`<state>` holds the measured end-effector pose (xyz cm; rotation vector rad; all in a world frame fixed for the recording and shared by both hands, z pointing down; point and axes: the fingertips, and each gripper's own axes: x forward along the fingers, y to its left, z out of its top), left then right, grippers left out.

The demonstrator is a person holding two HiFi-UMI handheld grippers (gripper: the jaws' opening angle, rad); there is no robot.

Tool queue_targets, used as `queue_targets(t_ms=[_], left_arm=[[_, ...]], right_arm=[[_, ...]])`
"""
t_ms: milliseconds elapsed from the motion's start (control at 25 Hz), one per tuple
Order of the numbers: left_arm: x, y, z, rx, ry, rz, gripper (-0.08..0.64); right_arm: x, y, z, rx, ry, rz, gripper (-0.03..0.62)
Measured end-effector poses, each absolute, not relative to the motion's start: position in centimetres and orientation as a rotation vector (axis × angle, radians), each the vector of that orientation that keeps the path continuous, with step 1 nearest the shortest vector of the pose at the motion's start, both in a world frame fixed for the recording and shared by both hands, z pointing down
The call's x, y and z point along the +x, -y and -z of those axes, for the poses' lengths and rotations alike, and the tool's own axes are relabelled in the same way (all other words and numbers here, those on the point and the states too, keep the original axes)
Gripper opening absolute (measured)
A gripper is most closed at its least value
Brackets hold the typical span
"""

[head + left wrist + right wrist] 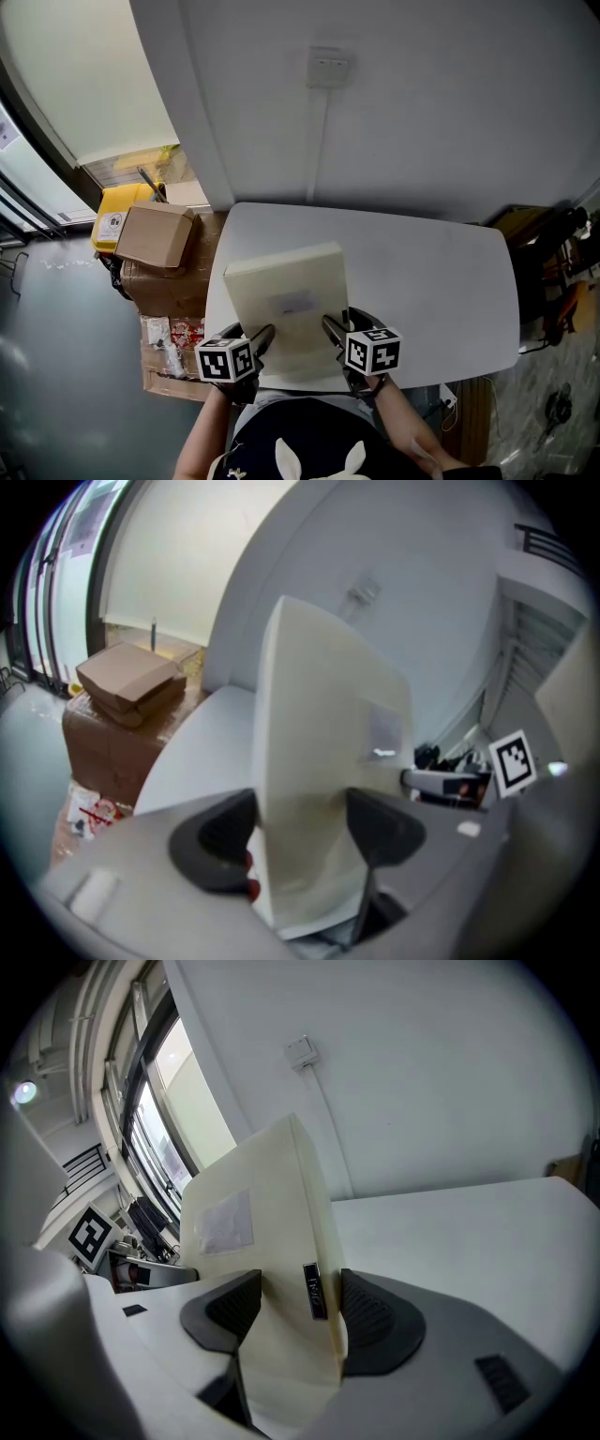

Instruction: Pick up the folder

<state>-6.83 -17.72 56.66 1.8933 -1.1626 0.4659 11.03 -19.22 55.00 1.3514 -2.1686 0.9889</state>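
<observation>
- Folder of thick cream-coloured card (289, 298), head view: it sits over the near part of the white rounded counter (431, 272), and its near end reaches past the counter's edge toward the person. The left gripper (255, 343) has its left edge and the right gripper (335, 332) its right edge. I judge that this two-sided hold is meant to stop so broad a thing from twisting or sagging. Whether the far edge touches the counter I cannot tell.
- Left gripper view: the dark fingers (217, 838) are drawn in to a narrow gap and clamp the folder, one on each face. The folder runs away from the camera over the counter. Brown cardboard boxes (122, 691) stand beside the counter, well apart from the folder.
- Right gripper view: these fingers (375, 1321) pinch the opposite edge the same way, beside a small black tag (314, 1290) on the folder's side. Both grips sit near the near end, so the far end is probably the part most likely to droop.
</observation>
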Motion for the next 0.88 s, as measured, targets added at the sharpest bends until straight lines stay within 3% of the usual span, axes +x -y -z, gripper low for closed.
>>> queue_targets(t_ms=[880], left_arm=[[-6.0, 13.3, -54.2, 1.945, 1.163, -0.432, 0.301]], right_arm=[[11.9, 14.3, -52.1, 1.39, 2.194, -0.889, 0.264]])
